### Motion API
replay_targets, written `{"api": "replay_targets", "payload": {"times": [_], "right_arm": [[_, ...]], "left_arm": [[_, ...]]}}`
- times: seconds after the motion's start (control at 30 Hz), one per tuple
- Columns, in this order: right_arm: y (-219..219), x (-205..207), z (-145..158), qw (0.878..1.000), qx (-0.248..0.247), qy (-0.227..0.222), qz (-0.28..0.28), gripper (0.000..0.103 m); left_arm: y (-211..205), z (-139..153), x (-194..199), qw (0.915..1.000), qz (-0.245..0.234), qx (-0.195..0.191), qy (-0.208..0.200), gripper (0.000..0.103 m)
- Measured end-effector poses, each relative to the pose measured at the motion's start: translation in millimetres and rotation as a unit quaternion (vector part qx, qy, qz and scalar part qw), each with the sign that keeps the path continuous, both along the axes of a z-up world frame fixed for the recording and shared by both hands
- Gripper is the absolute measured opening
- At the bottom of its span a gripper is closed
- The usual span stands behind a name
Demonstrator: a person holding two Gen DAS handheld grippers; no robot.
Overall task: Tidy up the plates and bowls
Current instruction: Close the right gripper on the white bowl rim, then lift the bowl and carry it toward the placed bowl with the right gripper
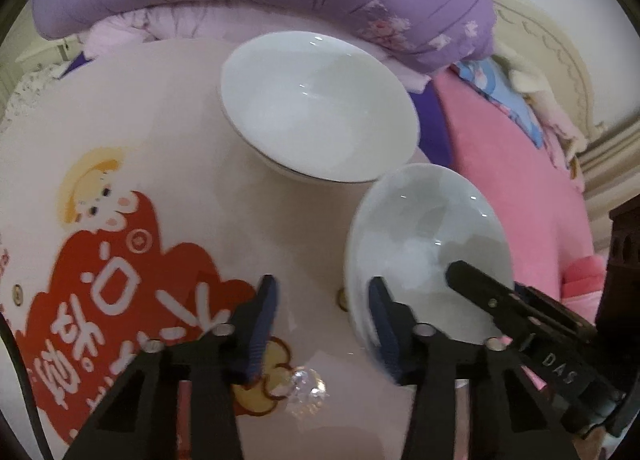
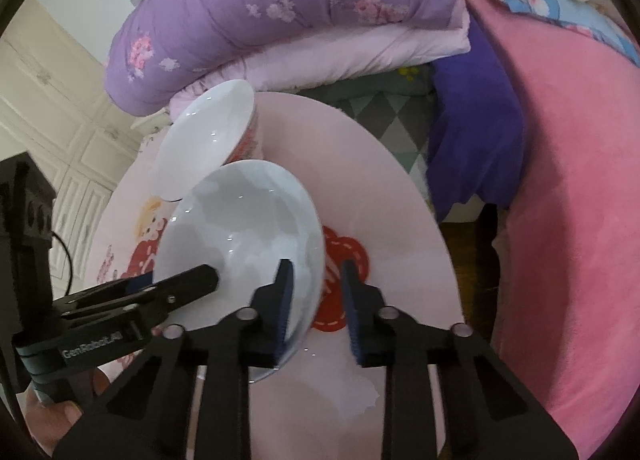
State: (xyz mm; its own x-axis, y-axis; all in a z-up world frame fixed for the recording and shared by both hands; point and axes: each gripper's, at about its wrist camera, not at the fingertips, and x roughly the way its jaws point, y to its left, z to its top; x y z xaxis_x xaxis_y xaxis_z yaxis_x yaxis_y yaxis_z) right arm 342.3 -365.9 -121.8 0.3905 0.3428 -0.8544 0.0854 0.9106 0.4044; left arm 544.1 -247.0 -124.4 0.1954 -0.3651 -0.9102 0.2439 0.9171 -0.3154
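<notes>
We're in a home here, a bedroom by the look of it. A purple floral quilt (image 2: 304, 16) sits folded in a thick roll on paler lilac bedding (image 2: 352, 56), and a bright pink blanket (image 2: 560, 220) spreads across the bed beside it. Behind, there's a cream carved headboard (image 1: 560, 56), and off to the side cream panelled wardrobe doors (image 2: 52, 100). Right up against the bed stands a round pink table (image 1: 192, 108) with a cartoon girl and red lettering printed on it, two white bowls (image 1: 316, 104) on top. Dark wood floor (image 2: 468, 236) shows below the table edge.
</notes>
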Motion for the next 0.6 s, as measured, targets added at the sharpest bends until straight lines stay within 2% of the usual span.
{"api": "replay_targets", "payload": {"times": [0.07, 0.13, 0.6], "right_arm": [[4, 0, 3, 1.000, -0.004, -0.003, -0.002, 0.015], [7, -1, 5, 1.000, -0.006, -0.004, -0.005, 0.015], [14, -13, 10, 1.000, 0.005, 0.000, -0.006, 0.015]], "left_arm": [[-4, 1, 0, 1.0000, -0.006, -0.003, 0.002, 0.016], [-9, 2, -1, 0.9999, -0.012, 0.002, -0.001, 0.009], [-3, 14, -11, 0.9999, -0.002, -0.008, -0.009, 0.009]]}}
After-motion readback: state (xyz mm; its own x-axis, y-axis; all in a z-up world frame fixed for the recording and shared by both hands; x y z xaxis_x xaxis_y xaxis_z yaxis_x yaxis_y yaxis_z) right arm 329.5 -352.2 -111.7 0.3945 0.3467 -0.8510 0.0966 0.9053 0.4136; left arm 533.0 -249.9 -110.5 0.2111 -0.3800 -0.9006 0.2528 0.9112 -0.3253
